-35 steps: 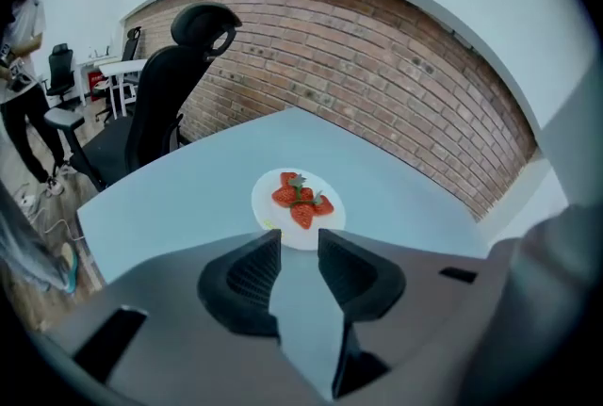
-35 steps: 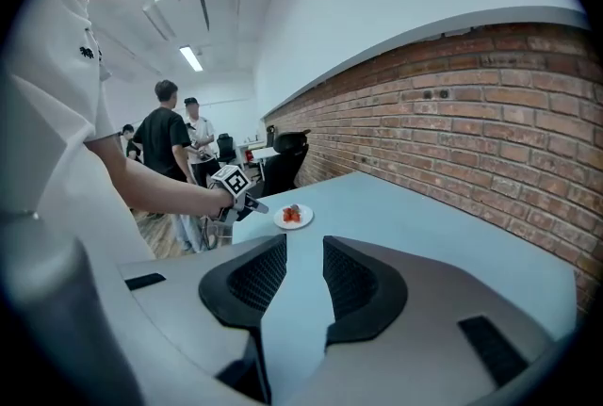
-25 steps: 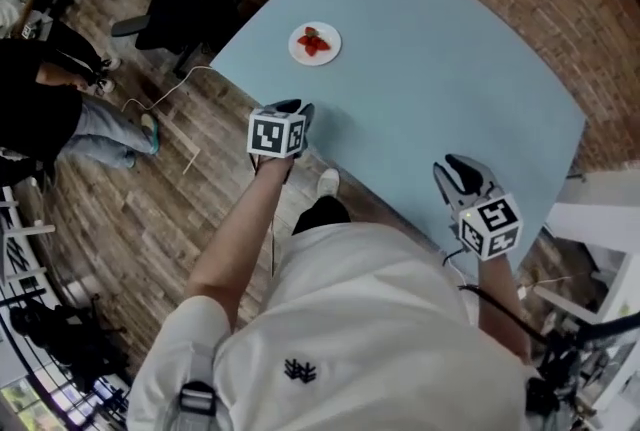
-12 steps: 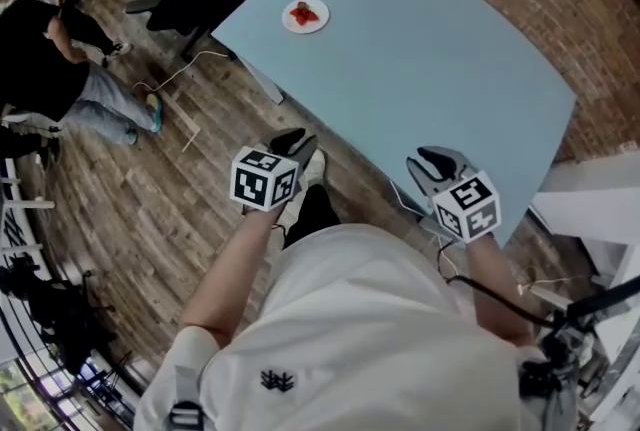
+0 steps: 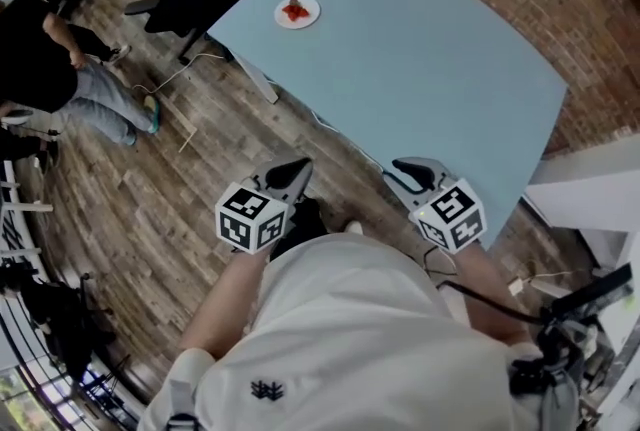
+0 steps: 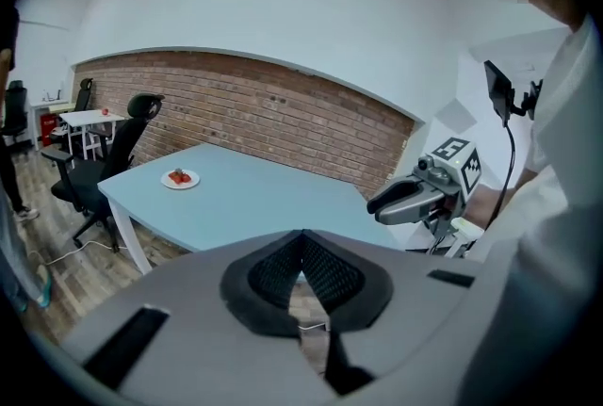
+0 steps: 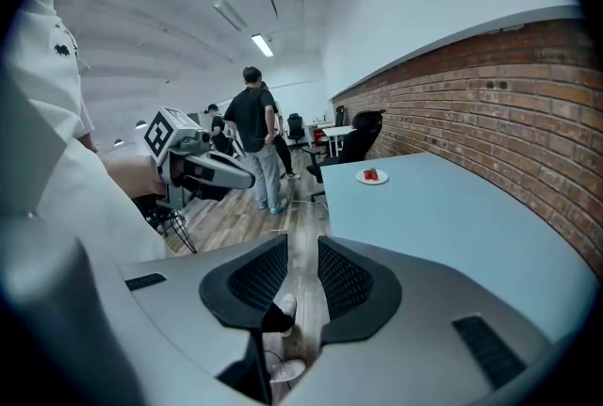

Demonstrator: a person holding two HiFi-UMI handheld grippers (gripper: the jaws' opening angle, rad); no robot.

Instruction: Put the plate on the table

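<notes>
In the head view, the plate (image 5: pixel 297 12) is lying near the far left corner of the table (image 5: pixel 420 69), with something red on it. The putting seems done, so I judge the good way now is keeping both grippers clear of the plate and not knocking the table edge. The left gripper (image 5: pixel 290 171) and the right gripper (image 5: pixel 405 174) are hanging side by side before the body, off the near edge and over the floor (image 5: pixel 150 209). Both are pointing forward and somewhat down, well apart from the plate.

In the left gripper view, the jaws have just been closing and are now meeting, with nothing between them. The plate (image 6: pixel 179 178) is showing far off, near the table's left end.

In the right gripper view, the jaws are standing a little apart and are gripping nothing; only floor is showing through the gap. The plate (image 7: pixel 372 175) is sitting near the table's far corner.
</notes>
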